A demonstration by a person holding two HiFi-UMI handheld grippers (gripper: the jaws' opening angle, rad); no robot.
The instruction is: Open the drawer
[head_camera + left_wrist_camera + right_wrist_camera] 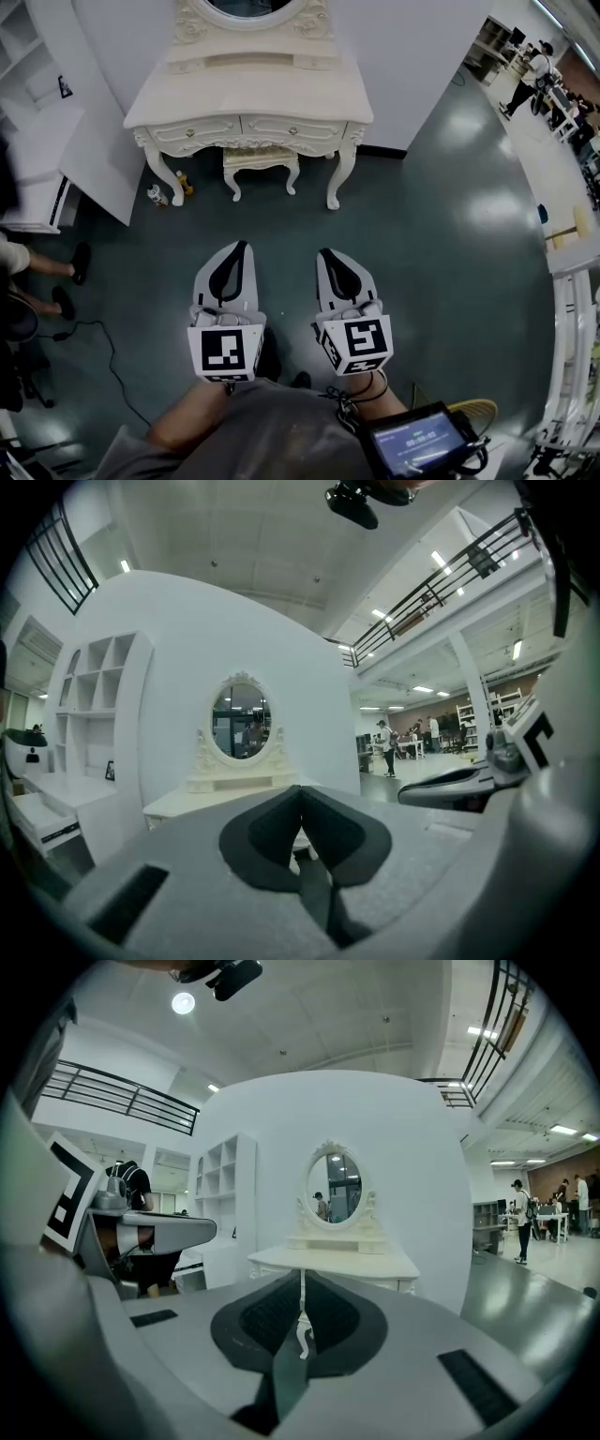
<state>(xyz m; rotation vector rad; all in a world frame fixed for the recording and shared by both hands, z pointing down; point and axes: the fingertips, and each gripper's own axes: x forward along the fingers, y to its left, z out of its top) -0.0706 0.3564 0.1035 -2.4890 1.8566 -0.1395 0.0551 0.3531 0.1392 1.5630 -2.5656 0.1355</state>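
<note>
- Two tongs are held side by side, pointing roughly level: the left tongs point(240, 247) and the right tongs point(325, 252), well apart from each other.
- Both are closed on nothing. In each gripper view the dark pads meet at the tip, and only the room shows past them.
- Straight ahead of both tips, still well clear of them, stands a cream carved dressing table point(248, 94) on thin curved legs.
- The drawer point(289, 128) is in the carved front rail just under the tabletop, ahead of the right tongs. A matching one point(194, 132) is ahead of the left tongs.
- A small stool point(261, 159) is tucked under the table between the two tips' lines. An oval mirror point(331, 1185) rises behind the tabletop.
- Out past the left tongs, small bottles point(157, 195) stand on the floor by a table leg, and a white shelf unit point(33, 141) stands beyond them.
- Handling, as I judge it: the drawer front looks like rigid painted wood. It is probably shallow and light, so it should slide with a gentle, straight pull.
- The carved finish could chip under the hard jaws, and a jerk might shift the table on its slim legs.
- The best hold would be a knob or pull at the middle of the front, though it is too small to make out from here.
- The jaws must open before they can take hold.
</note>
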